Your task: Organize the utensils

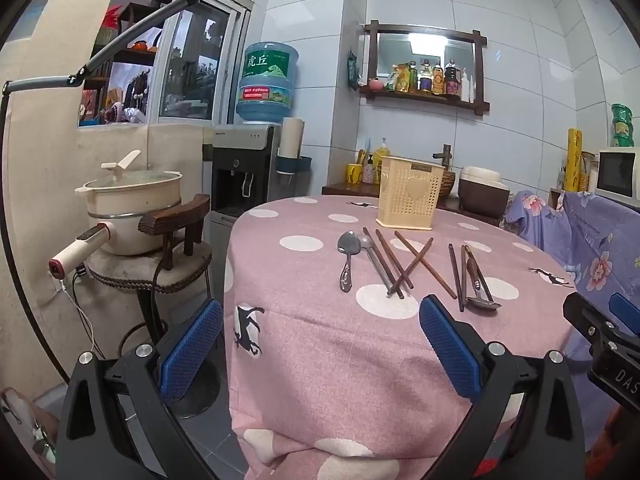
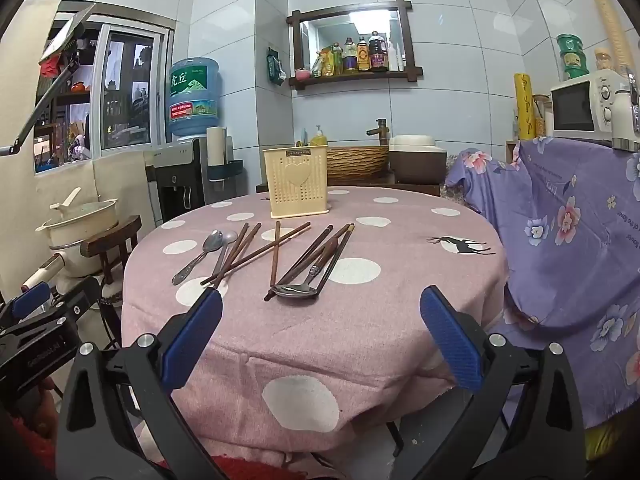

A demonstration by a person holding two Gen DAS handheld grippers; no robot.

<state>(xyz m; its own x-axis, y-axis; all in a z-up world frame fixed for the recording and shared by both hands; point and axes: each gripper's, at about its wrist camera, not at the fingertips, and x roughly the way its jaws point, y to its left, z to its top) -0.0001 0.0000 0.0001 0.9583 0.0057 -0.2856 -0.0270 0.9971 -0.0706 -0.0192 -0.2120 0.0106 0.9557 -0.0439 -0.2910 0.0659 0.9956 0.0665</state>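
A cream perforated utensil holder (image 1: 409, 192) (image 2: 296, 181) stands upright at the far side of the round table. In front of it lie two metal spoons (image 1: 347, 255) (image 2: 198, 256) on the left, several brown chopsticks (image 1: 400, 265) (image 2: 256, 252) crossed in the middle, and a third spoon (image 1: 482, 298) (image 2: 298, 290) among more chopsticks on the right. My left gripper (image 1: 320, 312) is open short of the table's near edge, nothing between its blue pads. My right gripper (image 2: 320, 300) is open too, just short of the third spoon, and holds nothing.
The table (image 2: 360, 332) wears a pink cloth with white dots. A cream pot (image 1: 132, 204) sits on a stool to the left beside a water dispenser (image 1: 248, 168). A purple floral cloth (image 2: 568, 232) covers furniture on the right, with a microwave (image 2: 584, 108) on top.
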